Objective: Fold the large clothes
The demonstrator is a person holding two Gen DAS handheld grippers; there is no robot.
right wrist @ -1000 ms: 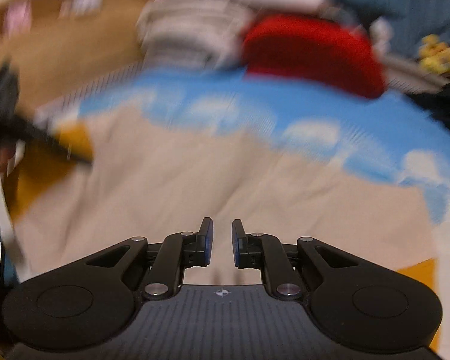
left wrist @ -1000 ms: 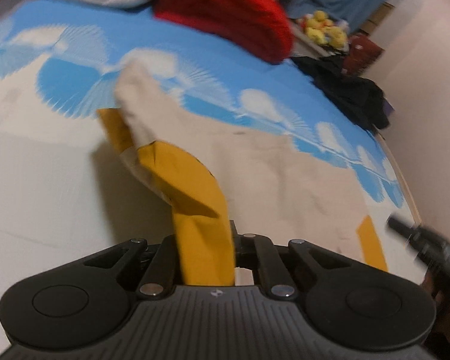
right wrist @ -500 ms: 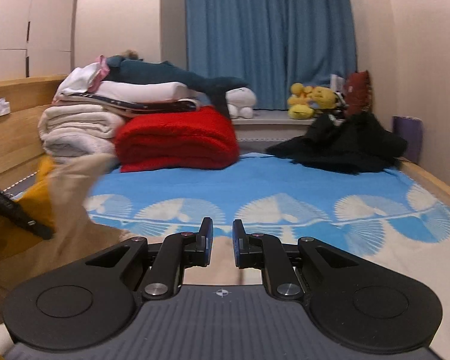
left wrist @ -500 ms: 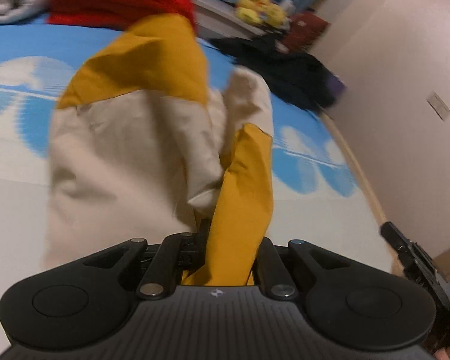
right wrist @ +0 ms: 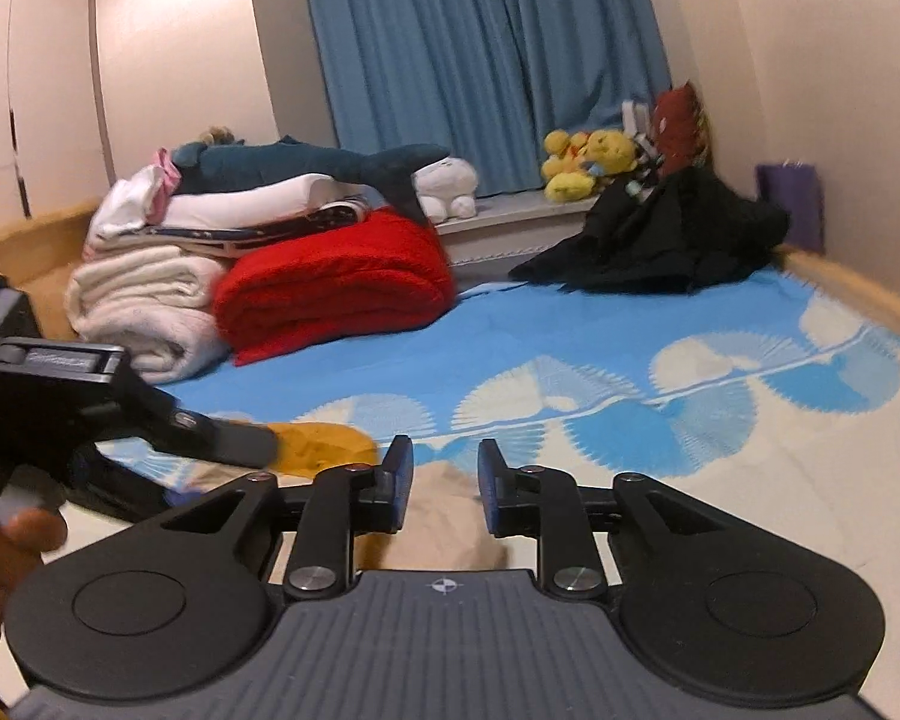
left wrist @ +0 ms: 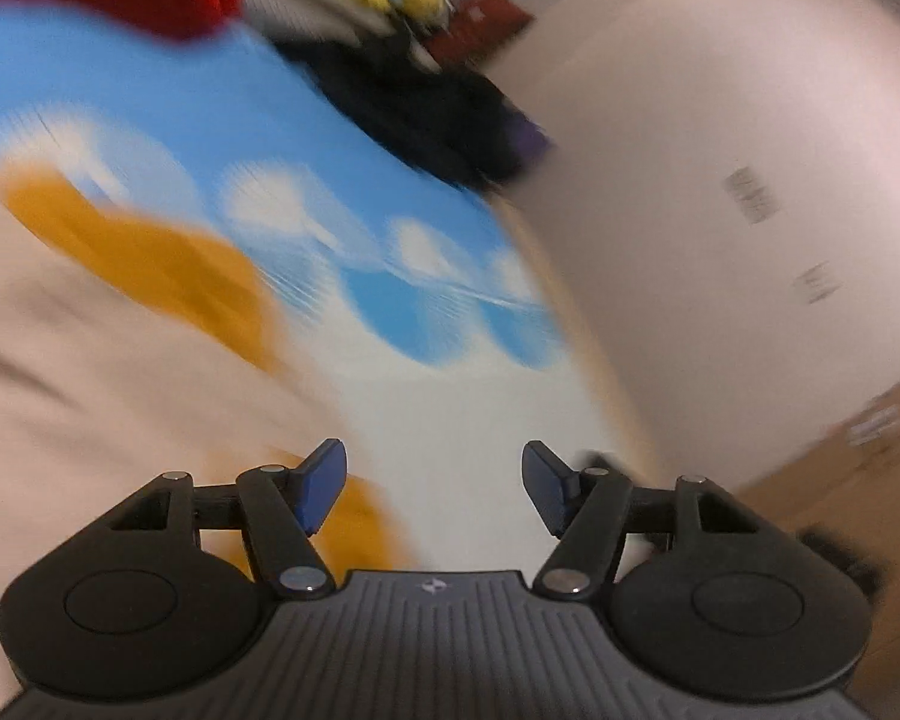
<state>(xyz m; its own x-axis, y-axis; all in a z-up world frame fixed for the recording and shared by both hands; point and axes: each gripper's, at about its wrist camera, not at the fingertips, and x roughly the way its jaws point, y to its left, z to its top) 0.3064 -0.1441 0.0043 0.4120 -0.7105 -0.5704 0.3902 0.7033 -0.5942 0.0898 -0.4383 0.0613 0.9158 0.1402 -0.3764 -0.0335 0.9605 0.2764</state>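
Observation:
The beige garment (left wrist: 90,372) with mustard-yellow patches (left wrist: 150,264) lies on the blue and white bedspread (left wrist: 426,324), blurred in the left wrist view. My left gripper (left wrist: 435,489) is wide open and empty just above it. My right gripper (right wrist: 445,483) is open with a narrow gap and nothing between its jaws, above a beige fold (right wrist: 444,516). In the right wrist view the left gripper (right wrist: 150,420) is at the left, by a yellow patch (right wrist: 324,447).
A red blanket (right wrist: 336,288) and white folded bedding (right wrist: 144,300) are stacked at the far left of the bed. A black clothes heap (right wrist: 660,234) lies far right. Wooden bed rails (right wrist: 858,294) and walls bound the bed. Plush toys (right wrist: 588,162) sit on the sill.
My left gripper has opened and let go of the yellow and beige cloth, which now lies on the bed. The right gripper has opened slightly and turned a little.

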